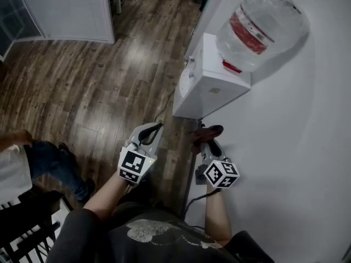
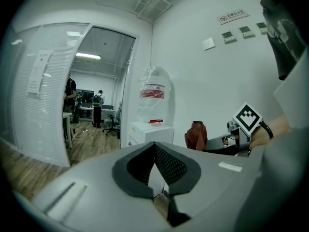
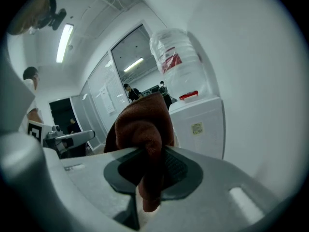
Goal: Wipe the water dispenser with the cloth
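1. Head view. At far right, a white box-shaped water dispenser [image 1: 211, 84] set hard against the white wall [image 1: 296, 147], with a clear upturned plastic bottle with red label [image 1: 262, 22] seated on top. Just short of its near side, the right gripper [image 1: 206, 143], clamped on a rust-brown cloth [image 1: 211, 130]. Cloth carried out front, likely so the bunched end meets the cabinet first. No contact yet, judging by the gap. To the left, the left gripper [image 1: 158, 127], level with the other and carrying nothing. Probably held aside as the spare hand.

2. Left gripper view. Jaws closed tip to tip, nothing between them. Beyond: water dispenser at centre, cloth and right gripper to the right, near the wall.

3. Right gripper view. Jaws pinched on the middle of the cloth, folds bulging above the pads, a tail hanging below. Straight ahead, the dispenser's white side panel with a small sticker [image 3: 196, 128]. A fair line for a first wipe, by judgement.

4. Surface and room. Dark wood-plank floor [image 1: 109, 75], glossy, with glare patches. Partition with white blinds [image 1: 71, 10] at far left. Open doorway [image 2: 104, 105] onto an office with people and chairs. Another person [image 1: 33, 166] at near left.
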A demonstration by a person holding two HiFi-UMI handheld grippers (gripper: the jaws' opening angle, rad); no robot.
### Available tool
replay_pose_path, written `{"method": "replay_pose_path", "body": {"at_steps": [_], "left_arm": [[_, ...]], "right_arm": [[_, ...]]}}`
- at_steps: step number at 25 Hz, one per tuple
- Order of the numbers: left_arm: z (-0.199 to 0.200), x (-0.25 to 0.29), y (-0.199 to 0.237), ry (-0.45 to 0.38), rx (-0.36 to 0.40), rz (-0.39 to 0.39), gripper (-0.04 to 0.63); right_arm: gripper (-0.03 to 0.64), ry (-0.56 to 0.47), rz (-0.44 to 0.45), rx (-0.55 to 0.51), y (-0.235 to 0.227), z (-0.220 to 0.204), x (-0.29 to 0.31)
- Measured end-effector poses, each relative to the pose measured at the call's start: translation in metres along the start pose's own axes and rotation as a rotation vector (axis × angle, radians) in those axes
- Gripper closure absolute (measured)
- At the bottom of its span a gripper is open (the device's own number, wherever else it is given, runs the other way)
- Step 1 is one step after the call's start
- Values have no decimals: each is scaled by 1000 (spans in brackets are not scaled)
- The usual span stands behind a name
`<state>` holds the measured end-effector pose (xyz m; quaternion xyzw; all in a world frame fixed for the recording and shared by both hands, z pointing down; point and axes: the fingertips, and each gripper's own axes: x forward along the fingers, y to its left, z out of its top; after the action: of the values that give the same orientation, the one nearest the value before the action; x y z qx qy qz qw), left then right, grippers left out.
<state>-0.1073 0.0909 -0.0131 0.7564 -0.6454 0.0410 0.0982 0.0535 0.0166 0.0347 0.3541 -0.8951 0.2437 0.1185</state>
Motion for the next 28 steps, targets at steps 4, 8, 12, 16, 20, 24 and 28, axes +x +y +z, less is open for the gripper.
{"method": "replay_pose_path", "body": {"at_steps": [4,8,12,16,20,24,28], "left_arm": [[-18,-22,-38,15,-18,17,577],[-27,-44,-80,33,-44,1,577],[-29,-66,-119,12,-31,-16,577],[-20,-87,-146,-8,-21,-36,577],[-15,-108,-167,-5,-21,-56,577],[-19,-125,-179,-1,-25,-59,577],[-19,-144,-193,-18,-17,-53,577]], "right_arm": [[555,-52,26,13,1,-19,-50],[557,-54,-13,87,-6,-43,-102],[557,-52,-31,86,-6,-58,-143],[557,-80,-33,76,0,-59,-173],[558,-84,-12,24,12,-57,-194],[558,-93,-1,-2,19,-58,-214],[560,-88,0,-14,25,-69,-238]]}}
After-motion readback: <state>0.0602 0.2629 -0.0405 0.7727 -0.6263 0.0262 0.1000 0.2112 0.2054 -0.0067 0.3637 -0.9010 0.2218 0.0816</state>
